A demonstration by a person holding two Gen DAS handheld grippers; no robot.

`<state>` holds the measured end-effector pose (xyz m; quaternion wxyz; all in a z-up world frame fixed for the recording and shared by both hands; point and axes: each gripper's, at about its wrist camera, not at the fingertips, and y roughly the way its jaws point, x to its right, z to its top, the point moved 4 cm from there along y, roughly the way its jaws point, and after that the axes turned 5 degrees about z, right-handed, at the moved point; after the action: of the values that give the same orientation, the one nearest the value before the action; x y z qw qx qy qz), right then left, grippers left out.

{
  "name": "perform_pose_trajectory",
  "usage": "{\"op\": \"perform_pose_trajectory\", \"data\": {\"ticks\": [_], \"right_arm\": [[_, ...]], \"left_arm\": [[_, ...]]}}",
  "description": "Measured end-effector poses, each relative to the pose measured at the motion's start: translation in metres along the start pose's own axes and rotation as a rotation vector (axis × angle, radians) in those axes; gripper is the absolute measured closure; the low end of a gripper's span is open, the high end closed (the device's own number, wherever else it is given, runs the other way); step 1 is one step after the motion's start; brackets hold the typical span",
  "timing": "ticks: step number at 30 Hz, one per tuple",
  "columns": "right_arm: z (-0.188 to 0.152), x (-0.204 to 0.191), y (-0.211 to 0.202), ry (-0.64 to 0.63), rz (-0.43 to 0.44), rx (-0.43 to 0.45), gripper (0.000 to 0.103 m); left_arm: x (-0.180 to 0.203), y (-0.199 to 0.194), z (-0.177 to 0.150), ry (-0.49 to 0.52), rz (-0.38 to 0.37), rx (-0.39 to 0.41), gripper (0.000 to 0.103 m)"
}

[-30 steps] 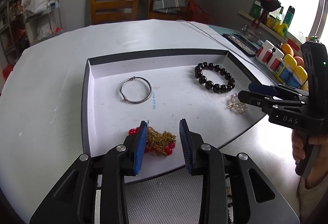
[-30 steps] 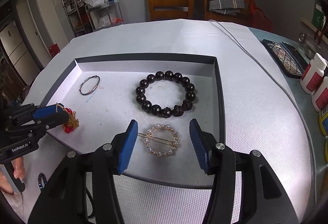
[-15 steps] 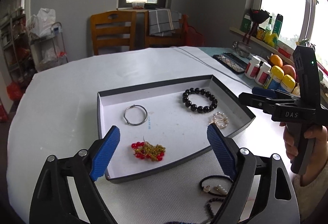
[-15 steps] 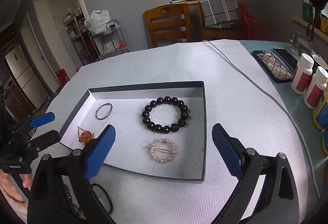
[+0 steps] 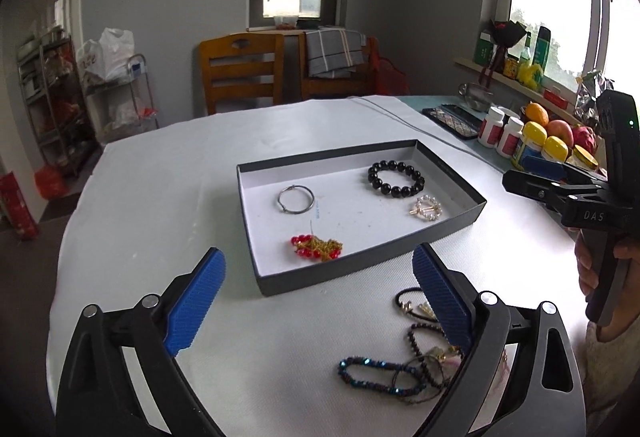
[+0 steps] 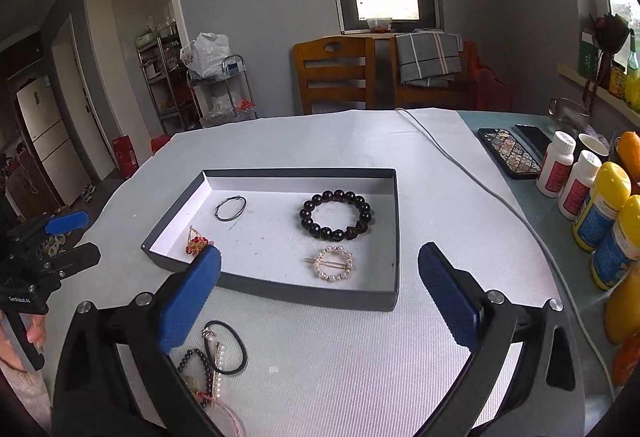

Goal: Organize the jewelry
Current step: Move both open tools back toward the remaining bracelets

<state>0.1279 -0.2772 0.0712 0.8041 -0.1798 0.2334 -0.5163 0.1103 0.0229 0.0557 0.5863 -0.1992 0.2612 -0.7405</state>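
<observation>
A dark shallow box [image 5: 360,269] [image 6: 304,293] on the white table holds a silver ring bangle [image 5: 296,198] [image 6: 231,208], a black bead bracelet [image 5: 396,178] [image 6: 335,215], a pearl circle clip [image 5: 428,208] [image 6: 334,263] and a red and gold piece [image 5: 317,247] [image 6: 197,244]. A loose heap of jewelry [image 5: 404,361] [image 6: 216,357] lies on the table in front of the box. My left gripper [image 5: 320,301] is open and empty, back from the box. My right gripper [image 6: 320,293] is open and empty above the box's near edge.
Bottles [image 6: 600,213] and fruit [image 5: 548,125] stand along the table's right side, with a patterned case [image 6: 510,153] and a grey cable [image 6: 472,177]. Wooden chairs [image 5: 240,73] stand behind the table. A shelf rack [image 6: 168,77] is at the far left.
Both grippers opened wide, letting go of the red and gold piece and the pearl clip in the box. Both pulled back and up, bringing the loose heap into view.
</observation>
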Motion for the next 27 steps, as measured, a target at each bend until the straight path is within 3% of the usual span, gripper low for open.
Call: {"op": "perform_pose_trajectory", "data": {"ticks": [15, 27], "right_arm": [[-0.075, -0.017, -0.021, -0.091, -0.013, -0.096, 0.006], [-0.120, -0.048, -0.012, -0.184, 0.043, -0.195, 0.006]], "left_arm": [[-0.005, -0.002, -0.067, 0.029, 0.012, -0.099, 0.007], [0.005, 0.021, -0.086, 0.062, 0.007, -0.159, 0.007]]}}
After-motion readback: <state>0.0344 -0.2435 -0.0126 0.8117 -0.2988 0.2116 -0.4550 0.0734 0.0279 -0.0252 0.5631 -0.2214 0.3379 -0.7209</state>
